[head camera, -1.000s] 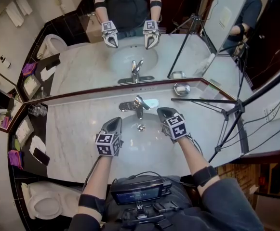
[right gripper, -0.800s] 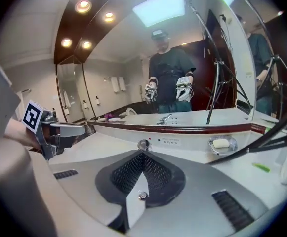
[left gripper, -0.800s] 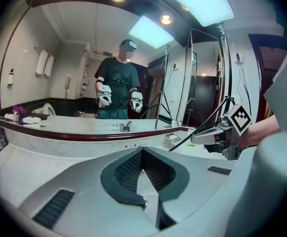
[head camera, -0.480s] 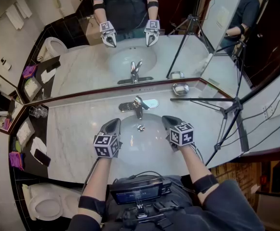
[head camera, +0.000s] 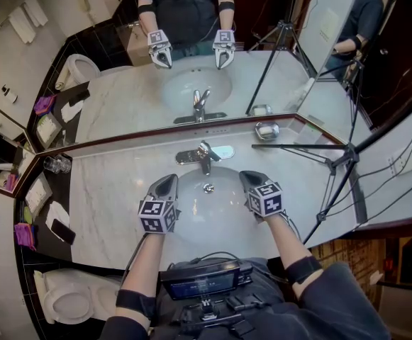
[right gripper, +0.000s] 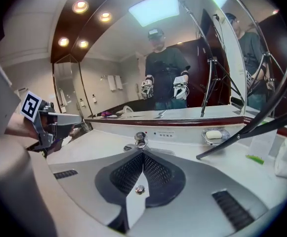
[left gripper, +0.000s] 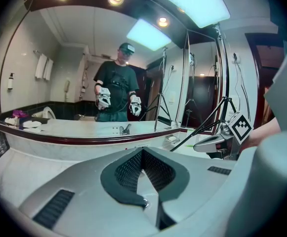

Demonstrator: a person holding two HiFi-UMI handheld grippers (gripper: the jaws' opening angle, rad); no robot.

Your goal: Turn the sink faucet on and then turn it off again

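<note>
The faucet (head camera: 204, 154) is standing at the back rim of the sink (head camera: 191, 222), just beyond your two grippers, untouched. A tripod (head camera: 337, 163) leg is reaching across the counter on your right, near the soap dish (head camera: 267, 130). Your left gripper (head camera: 169, 180) and right gripper (head camera: 248, 178) are hanging over the basin, jaws closed on nothing. Since a second ago your right gripper has been drawing back from the faucet and rolling; the left is keeping its place. The marble counter (head camera: 106, 190) is running beneath a wide mirror (head camera: 120, 98).
</note>
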